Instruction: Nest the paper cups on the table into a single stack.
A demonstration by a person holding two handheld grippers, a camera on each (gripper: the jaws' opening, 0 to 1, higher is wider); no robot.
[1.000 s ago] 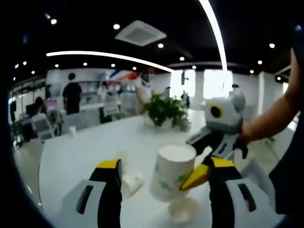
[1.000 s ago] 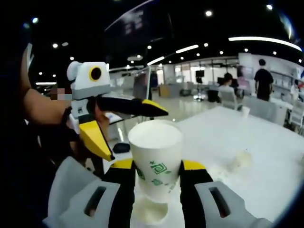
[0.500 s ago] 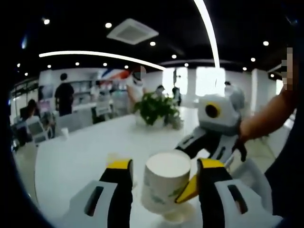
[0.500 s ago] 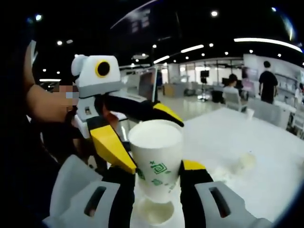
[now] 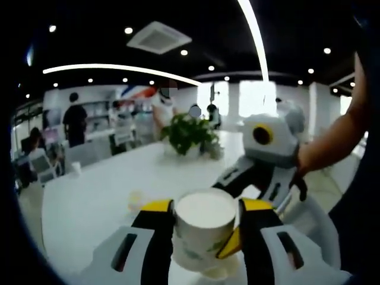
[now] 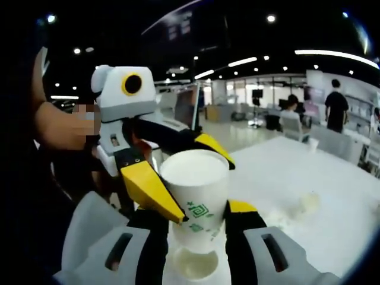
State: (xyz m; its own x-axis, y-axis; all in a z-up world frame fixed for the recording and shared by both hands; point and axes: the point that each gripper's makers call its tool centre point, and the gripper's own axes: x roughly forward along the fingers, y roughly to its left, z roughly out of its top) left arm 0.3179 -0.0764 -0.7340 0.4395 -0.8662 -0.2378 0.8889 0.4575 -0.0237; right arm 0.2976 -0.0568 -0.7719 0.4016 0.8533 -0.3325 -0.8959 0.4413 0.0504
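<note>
Take the upper cup (image 6: 195, 193) as the landmark, the white paper one with the green pattern. It stands upright in the air above a second cup (image 6: 190, 262), whose open mouth sits directly below its base, down on the white table (image 6: 320, 196). The right gripper (image 6: 193, 221) has it: its two yellow-tipped jaws press against the cup's lower wall from either side, clamped on it.

The left gripper (image 6: 178, 178) has come in from the other side. One of its jaws lies across the near wall of the upper cup, the other reaches round behind the rim, so the cup sits between them. In the left gripper view its own jaws (image 5: 202, 222) flank the upper cup (image 5: 202, 228) closely; whether they are actually squeezing or only bracketing it, I cannot tell (the edges are too blurred).

Beyond the upper cup, further out on the table, a small pale object (image 6: 304, 200) sits alone, probably another cup, though it is too soft to be sure. A potted plant (image 5: 189, 135) stands further back still, and people move about in the room behind.

To my eye this is the nesting step itself: one cup poised over another, not yet seated. The next move would be to lower it straight down into the mouth below, keeping both axes lined up so the base slips inside rather than catching the rim and tipping the lower cup.
</note>
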